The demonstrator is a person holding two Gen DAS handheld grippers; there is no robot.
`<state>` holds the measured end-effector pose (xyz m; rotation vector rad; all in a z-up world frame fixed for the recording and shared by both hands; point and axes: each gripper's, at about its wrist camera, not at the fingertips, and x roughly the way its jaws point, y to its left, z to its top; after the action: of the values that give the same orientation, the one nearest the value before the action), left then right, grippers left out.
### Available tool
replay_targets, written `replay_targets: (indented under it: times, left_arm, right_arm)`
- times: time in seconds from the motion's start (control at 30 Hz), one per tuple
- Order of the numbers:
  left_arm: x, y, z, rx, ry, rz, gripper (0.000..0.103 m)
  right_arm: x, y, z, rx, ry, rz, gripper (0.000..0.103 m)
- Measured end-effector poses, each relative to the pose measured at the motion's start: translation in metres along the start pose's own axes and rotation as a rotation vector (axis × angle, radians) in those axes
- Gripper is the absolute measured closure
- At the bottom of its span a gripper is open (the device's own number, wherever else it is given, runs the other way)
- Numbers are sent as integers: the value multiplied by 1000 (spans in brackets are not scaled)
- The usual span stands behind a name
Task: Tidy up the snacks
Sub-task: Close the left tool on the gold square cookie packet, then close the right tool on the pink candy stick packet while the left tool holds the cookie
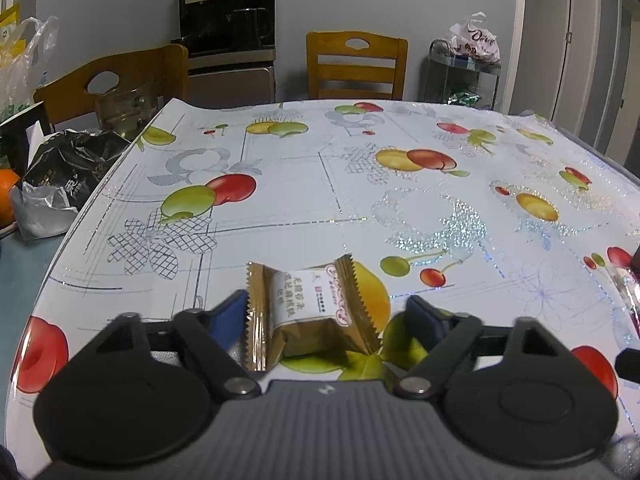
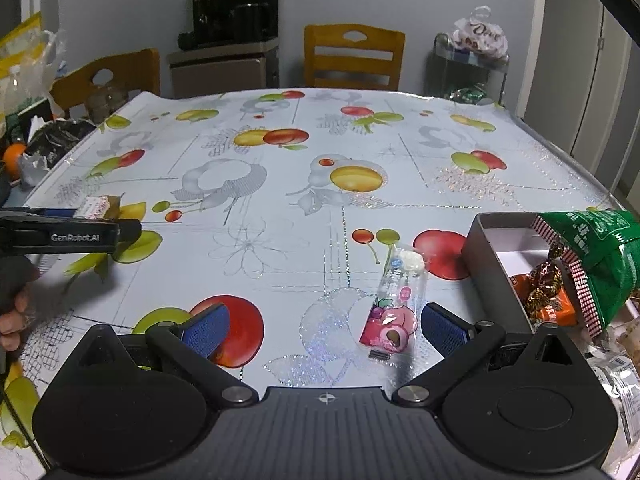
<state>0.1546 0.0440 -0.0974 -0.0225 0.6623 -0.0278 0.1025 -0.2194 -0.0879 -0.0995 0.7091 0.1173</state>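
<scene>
Both tongs stand spread over a fruit-print bench (image 2: 280, 208) as snack sorting is under way. Between the wide-apart pads of the left tongs (image 1: 326, 314) a brown wrapped pastry (image 1: 316, 314) rests on the cloth, its left crimped end just beside the left pad (image 1: 228, 314), its right end clear of the other; nothing is gripped yet. The right tongs (image 2: 324, 330) likewise gape, with a clear pink-printed candy packet (image 2: 394, 304) lying just inside the right pad (image 2: 442, 330) and reaching away from it, untouched. Ahead and right of the right tongs sits a grey box (image 2: 484, 256) already holding orange and foil-wrapped sweets, a green bag (image 2: 596, 256) drooping over its far side. Well to the left, the left tongs appear side-on above the pastry. The step in hand looks like the pickup of loose items. Next, each pair would likely need to centre on its packet, close gently on the crinkly wrapper, and carry it rightward to the box.
</scene>
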Motion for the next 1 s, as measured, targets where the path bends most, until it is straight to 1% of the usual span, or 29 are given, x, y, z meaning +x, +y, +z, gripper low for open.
replay_targets:
  times: [0.03,0.07,0.1,0.13,0.17,0.23,0.37,0.5,0.63,0.73,0.8,0.83,0.87,0.9,0.93,1.0]
  left_arm:
    - [-1,0,0,-5,-5,0,34]
    - [-1,1,0,-10,-9,-2,36]
    - [-1,2,1,-15,-12,-1,41]
    - [-2,2,1,-21,-15,1,44]
    - [-2,3,1,-24,-16,-1,45]
    - [-3,4,1,-30,-21,-3,52]
    - [-4,6,1,-44,-25,-9,54]
    - [-4,6,0,-41,-25,-13,54]
    - [-5,6,0,-40,-25,-14,54]
    - [-4,6,0,-40,-25,-14,54]
    - [-5,6,0,-40,-25,-16,54]
    - [-5,6,-1,-40,-25,-16,54]
    - [-5,6,-1,-40,-25,-16,54]
    - [-5,6,-1,-41,-25,-16,54]
    - [-5,6,-1,-41,-25,-16,54]
    - [-5,5,-1,-40,-25,-20,54]
  right_arm:
    - [2,1,1,-2,-2,-9,0]
    - [3,1,1,-3,-3,-18,0]
    - [5,1,2,-3,-4,-23,0]
    - [7,0,2,-3,-5,-28,0]
    - [9,0,3,-1,-3,-37,0]
    - [14,-2,3,4,2,-50,0]
    - [21,-6,2,17,11,-63,0]
    - [25,-10,2,37,-2,-66,0]
    - [28,-16,1,79,-10,-36,2]
    - [28,-15,1,69,-33,-42,9]
    - [29,-16,1,66,-47,-42,15]
    - [28,-16,1,65,-51,-43,17]
    - [28,-16,1,63,-56,-41,22]
    - [28,-15,1,59,-62,-38,29]
    - [27,-16,1,57,-67,-36,33]
    - [26,-16,2,53,-75,-30,48]
